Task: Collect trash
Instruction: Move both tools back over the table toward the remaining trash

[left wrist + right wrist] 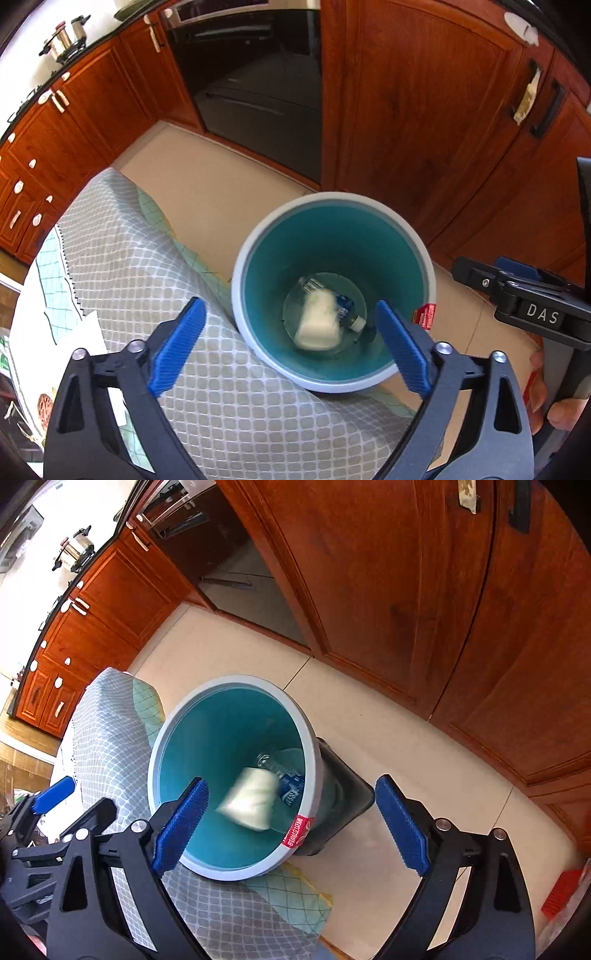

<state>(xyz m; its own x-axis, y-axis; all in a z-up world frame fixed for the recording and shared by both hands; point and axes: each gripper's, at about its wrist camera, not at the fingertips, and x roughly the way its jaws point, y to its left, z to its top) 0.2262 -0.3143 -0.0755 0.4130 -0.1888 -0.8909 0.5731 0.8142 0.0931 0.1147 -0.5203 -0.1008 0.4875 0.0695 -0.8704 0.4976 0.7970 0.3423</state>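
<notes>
Wooden cabinets (424,110) rise behind the tiled floor (369,716). Below me the table's checked cloth (229,387) touches the teal bin (369,236), which stands on the floor. My left claw (291,349) and my right claw (291,825) both gape wide over the bin, holding nothing. In the bin a blurred white wad (318,328) lies over a clear bottle (345,308).

One bin (240,258), one white wad (319,326), one bottle (345,308), two pots (68,35).
</notes>
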